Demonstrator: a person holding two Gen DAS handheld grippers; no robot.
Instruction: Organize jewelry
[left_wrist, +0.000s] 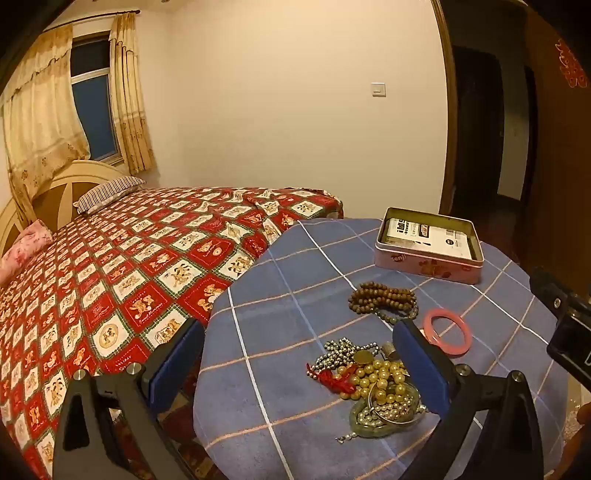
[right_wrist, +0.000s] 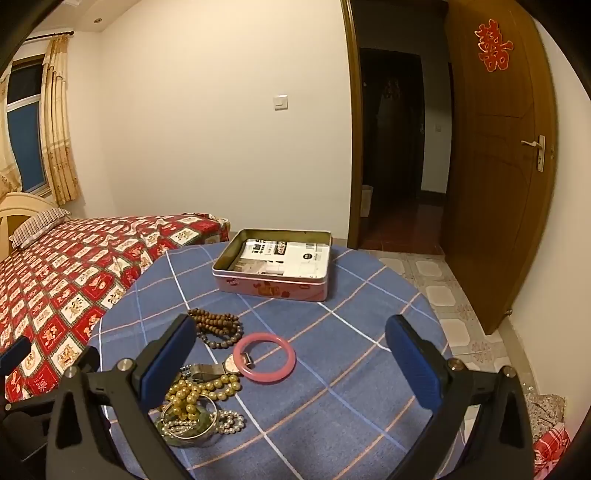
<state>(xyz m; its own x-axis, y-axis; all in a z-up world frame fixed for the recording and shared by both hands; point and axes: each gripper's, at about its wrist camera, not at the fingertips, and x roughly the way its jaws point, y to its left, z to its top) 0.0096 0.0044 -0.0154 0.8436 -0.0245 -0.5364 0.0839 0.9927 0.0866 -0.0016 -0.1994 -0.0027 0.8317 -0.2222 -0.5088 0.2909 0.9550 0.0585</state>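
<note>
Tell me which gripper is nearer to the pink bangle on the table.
Right, as far as the views show. The pink bangle lies between the open fingers of the right gripper. The left gripper is open over the tangled bead pile, with the bangle beyond its right finger.

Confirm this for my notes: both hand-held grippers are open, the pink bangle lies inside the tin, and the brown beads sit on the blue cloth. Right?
Not quite. The pink bangle lies on the blue cloth, outside the tin, as the right wrist view shows. The rest stands.
</note>
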